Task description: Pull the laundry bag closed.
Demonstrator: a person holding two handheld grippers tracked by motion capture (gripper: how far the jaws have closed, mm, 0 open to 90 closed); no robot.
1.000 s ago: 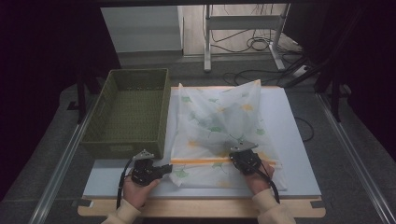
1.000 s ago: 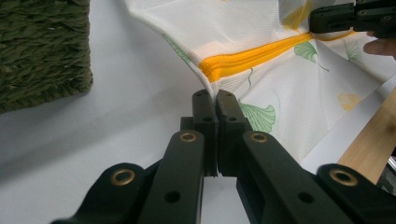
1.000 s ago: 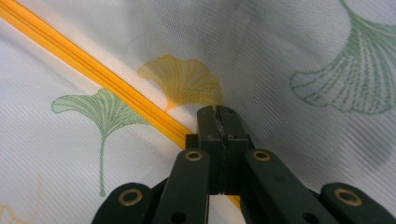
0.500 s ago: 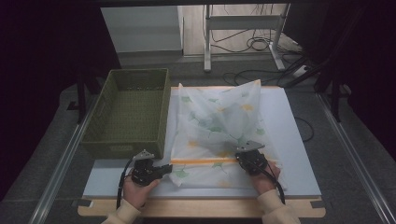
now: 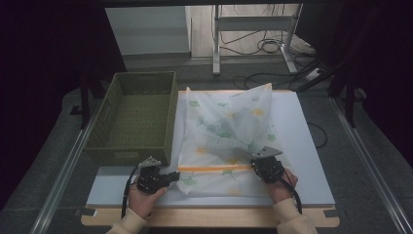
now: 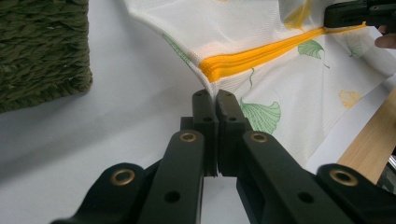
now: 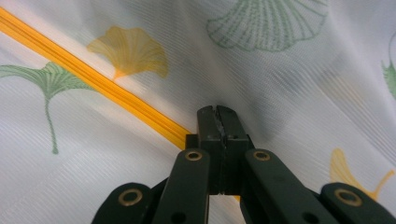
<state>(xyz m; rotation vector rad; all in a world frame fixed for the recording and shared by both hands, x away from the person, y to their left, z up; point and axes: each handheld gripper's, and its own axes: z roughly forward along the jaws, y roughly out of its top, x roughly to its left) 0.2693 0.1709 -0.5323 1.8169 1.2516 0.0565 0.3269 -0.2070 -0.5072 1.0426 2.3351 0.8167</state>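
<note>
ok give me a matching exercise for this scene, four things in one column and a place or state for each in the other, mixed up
Things:
1. woven basket
2. orange zipper
3. left gripper
4. right gripper

Places or states:
a. shut at the zipper's right end
b. stands left of the mesh bag, nothing in it
c. shut on the bag's edge at the zipper's left end
d. runs straight between the two grippers

Pairs: 1-b, 2-d, 3-c, 4-a
</note>
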